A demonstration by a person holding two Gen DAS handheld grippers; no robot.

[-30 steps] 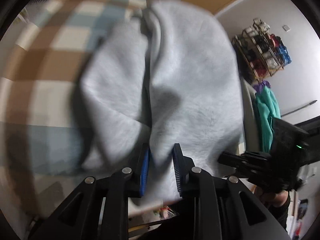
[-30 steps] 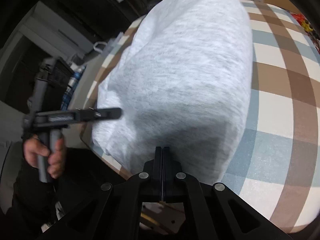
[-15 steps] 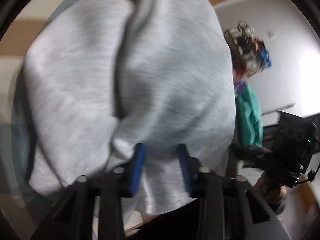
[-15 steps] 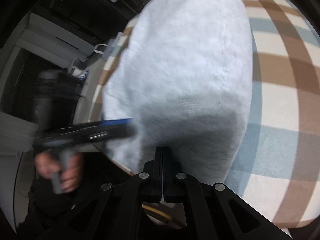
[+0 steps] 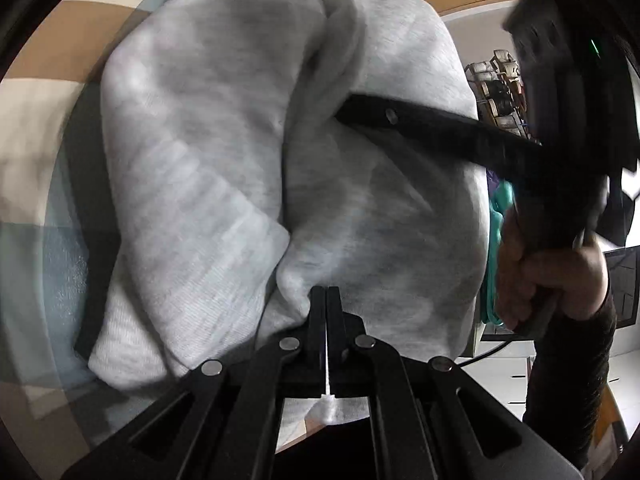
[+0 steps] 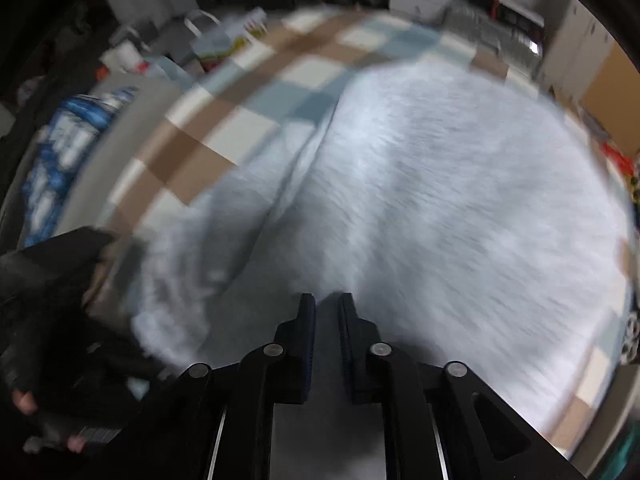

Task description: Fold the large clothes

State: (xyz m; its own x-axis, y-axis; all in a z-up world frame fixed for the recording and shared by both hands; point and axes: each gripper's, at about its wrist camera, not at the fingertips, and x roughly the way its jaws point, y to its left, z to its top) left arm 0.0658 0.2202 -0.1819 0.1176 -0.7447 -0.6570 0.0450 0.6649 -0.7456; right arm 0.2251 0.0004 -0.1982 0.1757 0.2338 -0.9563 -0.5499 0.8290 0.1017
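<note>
Change, left gripper (image 5: pixel 327 294): a second ago its blue-padded fingers stood apart around the fabric; now they are pressed together on a fold of the grey sweatshirt (image 5: pixel 224 168), with a sliver of cloth showing between them lower down.
Change, right gripper (image 6: pixel 325 306): a second ago it was clamped flat on the garment's edge; now a narrow gap shows between its fingers (image 6: pixel 307 320).
Change, positions: the right tool, earlier off to the side in the left camera, now reaches across the garment, its black finger (image 5: pixel 404 118) lying against the cloth near a deep crease.
Left wrist view only: the person's right hand (image 5: pixel 548 276) around the tool's handle, a teal garment (image 5: pixel 498 216) behind it, a rack of shoes (image 5: pixel 500 88) by the wall, and the ribbed cuff or hem bunched on the left of the sweatshirt.
Right wrist view only: the sweatshirt (image 6: pixel 440 184) spread wide over the brown, blue and cream checked cover (image 6: pixel 224 120), plus the left tool and gloved hand (image 6: pixel 44 320) at the lower left edge.
Right gripper contact: the fingers sit just over the grey fabric; the picture is motion-blurred, so whether any cloth lies between them I cannot tell.
Sweatshirt location: on the checked cover, bunched and lifted at the near edge where the left gripper holds it.
</note>
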